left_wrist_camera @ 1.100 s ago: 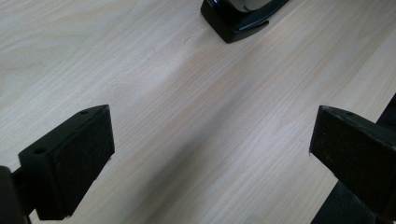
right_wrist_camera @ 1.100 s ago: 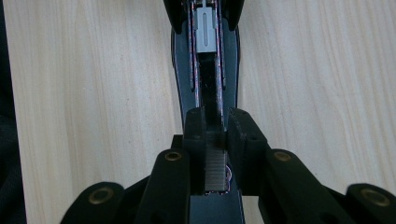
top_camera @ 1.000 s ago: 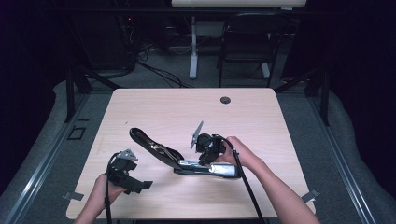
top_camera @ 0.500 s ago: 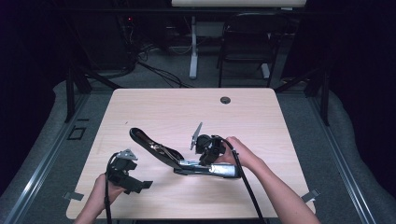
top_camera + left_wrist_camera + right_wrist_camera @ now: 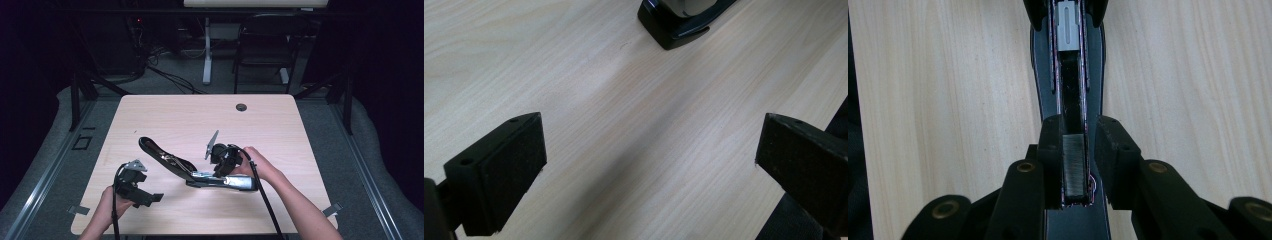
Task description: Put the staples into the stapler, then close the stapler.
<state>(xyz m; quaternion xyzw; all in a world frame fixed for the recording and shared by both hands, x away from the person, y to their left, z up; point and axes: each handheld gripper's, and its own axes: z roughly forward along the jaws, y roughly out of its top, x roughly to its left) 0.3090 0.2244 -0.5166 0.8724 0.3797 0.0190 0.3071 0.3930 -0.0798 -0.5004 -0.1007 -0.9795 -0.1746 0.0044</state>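
— The right gripper point(image 5: 1078, 137)?
— Its jaws have just been opening; they straddle the stapler's point(image 5: 167, 159) magazine, a thin gap on one side, no squeeze. The left gripper point(image 5: 649, 150) hangs wide apart, holding nothing, near the stapler's black nose.
— Around it?
— Bare wooden table point(image 5: 200, 120); a cable grommet point(image 5: 241, 107) well apart at the far edge.
— Its lie?
— Hinged open at the near middle: base running left-right, lid arm slanting away to the far left. A staple strip point(image 5: 1074, 170) sits in the channel.

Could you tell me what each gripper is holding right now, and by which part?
The right gripper straddles the opened stapler's staple channel, a strip of staples between its jaws; whether the pads press cannot be told. The left gripper is open over bare table.
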